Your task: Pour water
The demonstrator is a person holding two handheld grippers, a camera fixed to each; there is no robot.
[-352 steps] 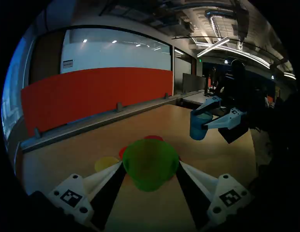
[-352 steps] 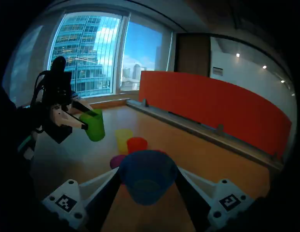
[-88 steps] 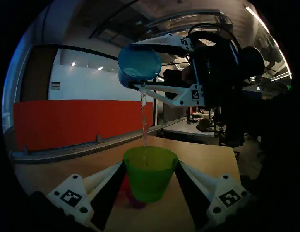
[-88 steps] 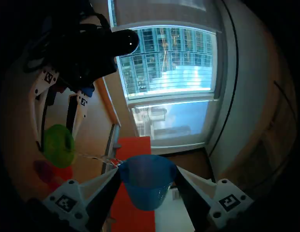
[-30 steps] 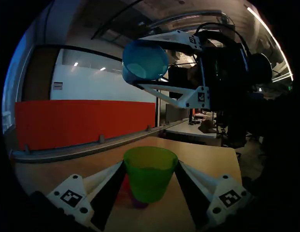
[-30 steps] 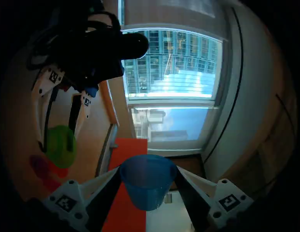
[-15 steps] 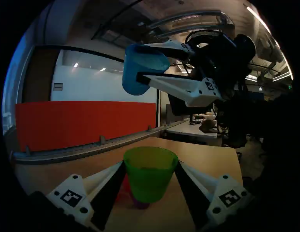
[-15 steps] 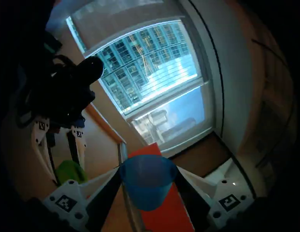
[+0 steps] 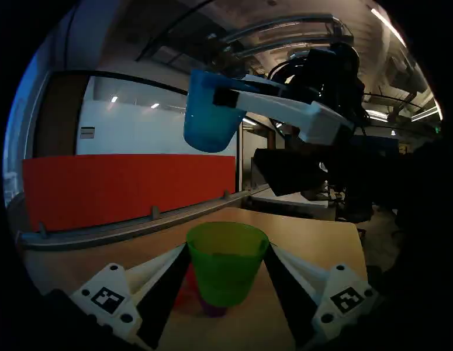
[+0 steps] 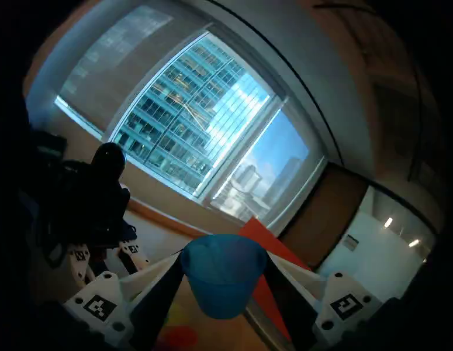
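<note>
My left gripper is shut on a green cup, held upright a little above the wooden table. High above it hangs a blue cup, almost upright, gripped by the other gripper's white fingers. In the right gripper view my right gripper is shut on the same blue cup, seen close between its fingers. Behind and left of it stands the dark body of the left gripper. No water stream shows between the cups.
A purple cup and a red cup sit on the table under the green one. Red and yellow cups peek low in the right gripper view. An orange partition lines the table's far side. A big window faces buildings.
The blue cup has swung back from tipped to nearly upright, and the pouring has stopped. My right gripper's view has rotated towards level. The green cup has stayed still.
</note>
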